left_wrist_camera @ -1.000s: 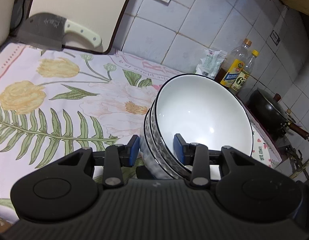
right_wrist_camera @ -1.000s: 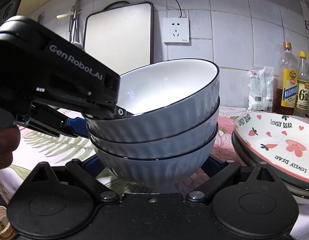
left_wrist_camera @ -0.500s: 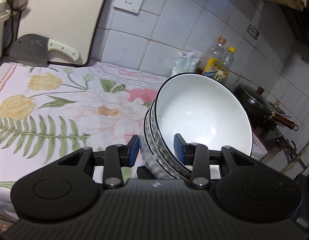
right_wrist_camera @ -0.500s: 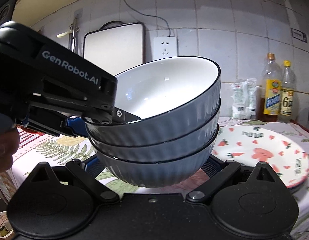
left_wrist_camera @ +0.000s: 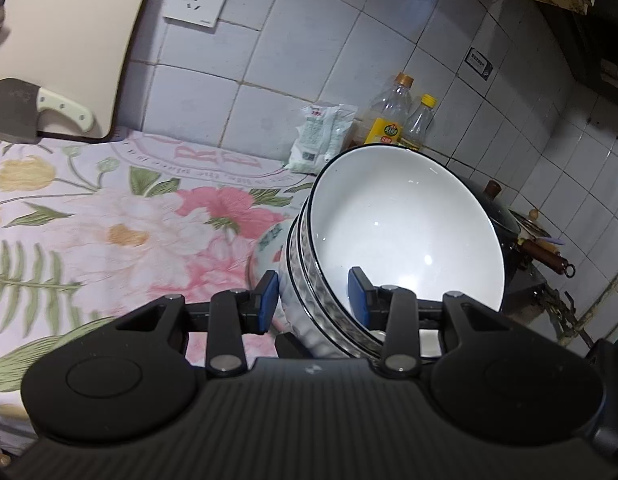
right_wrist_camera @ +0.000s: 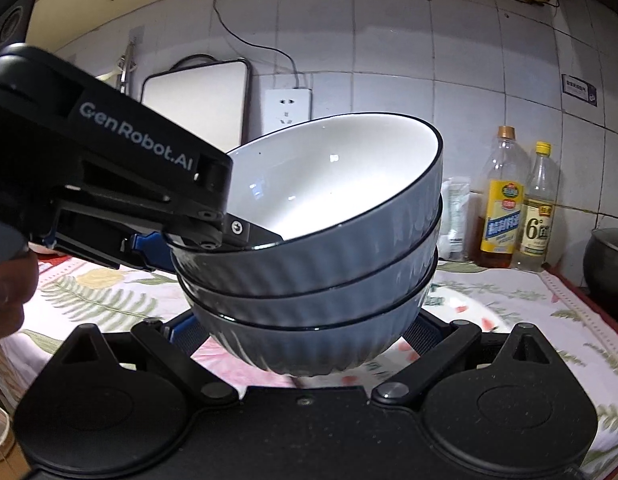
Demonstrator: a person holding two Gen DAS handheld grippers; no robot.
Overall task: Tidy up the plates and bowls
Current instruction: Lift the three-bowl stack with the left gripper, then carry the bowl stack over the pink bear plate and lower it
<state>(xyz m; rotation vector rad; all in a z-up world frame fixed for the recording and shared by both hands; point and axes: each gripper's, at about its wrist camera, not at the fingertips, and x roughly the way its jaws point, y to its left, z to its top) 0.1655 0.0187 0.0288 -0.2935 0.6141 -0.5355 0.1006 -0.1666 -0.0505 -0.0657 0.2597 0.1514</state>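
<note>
Since a second ago, you have lifted the bowl stack (right_wrist_camera: 313, 248) clear of the counter (left_wrist_camera: 109, 216). Your left gripper (left_wrist_camera: 311, 300) clamps its rims; your right gripper (right_wrist_camera: 305, 332) cradles its base. Three ribbed, grey, white-lined bowls sit nested above the heart-patterned plate (right_wrist_camera: 469, 320), not yet set down.

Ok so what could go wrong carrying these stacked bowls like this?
1. The left gripper pinches only the rims of the three stacked bowls, so they could slip or tilt.
2. The right gripper cradles just the bottom bowl.
3. The strawberry plate lies directly beneath; a drop could chip it.
</note>
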